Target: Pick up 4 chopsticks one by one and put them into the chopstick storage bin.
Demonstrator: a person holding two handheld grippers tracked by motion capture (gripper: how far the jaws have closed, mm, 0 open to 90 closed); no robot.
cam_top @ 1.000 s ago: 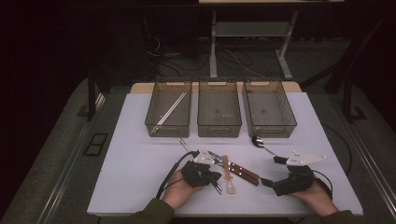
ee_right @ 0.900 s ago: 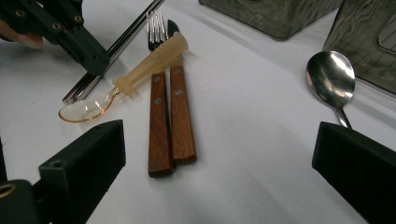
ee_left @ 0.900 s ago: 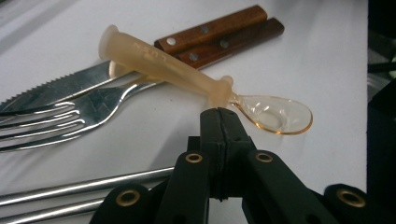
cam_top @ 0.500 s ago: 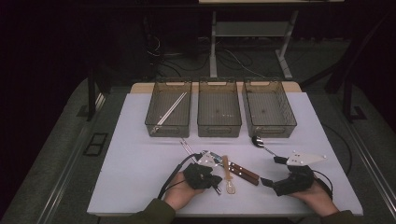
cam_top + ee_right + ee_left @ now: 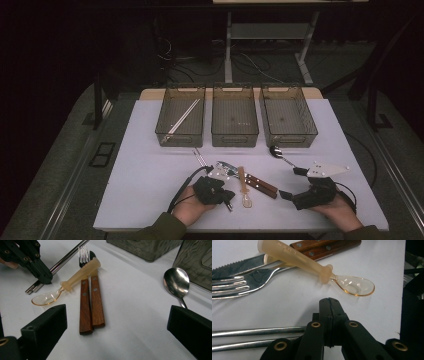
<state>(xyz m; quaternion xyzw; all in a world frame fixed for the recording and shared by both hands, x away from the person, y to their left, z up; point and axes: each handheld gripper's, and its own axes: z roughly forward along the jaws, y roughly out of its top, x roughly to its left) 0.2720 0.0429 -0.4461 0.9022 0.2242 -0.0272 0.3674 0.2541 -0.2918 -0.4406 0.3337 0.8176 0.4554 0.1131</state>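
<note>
My left gripper [image 5: 226, 199] rests on the white table [image 5: 150, 175] with its jaws pressed together and nothing between them [image 5: 329, 302]. Two metal chopsticks [image 5: 249, 331] lie just beside it. Ahead lie a translucent amber spoon [image 5: 352, 285], a fork [image 5: 237, 282] and a serrated knife blade [image 5: 237, 265]. The fork and knife have wooden handles [image 5: 91, 302], and the amber spoon [image 5: 72, 281] lies across them. My right gripper [image 5: 291, 183] stands open near the front right, jaws wide apart [image 5: 117, 315], facing those handles. A metal spoon [image 5: 176, 281] lies to its right.
Three clear bins stand in a row at the back: the left bin [image 5: 162, 131] holds a pair of pale chopsticks [image 5: 184, 116], with the middle bin [image 5: 235, 137] and the right bin [image 5: 290, 137] beside it. The left gripper [image 5: 40, 270] shows at the upper left of the right gripper view.
</note>
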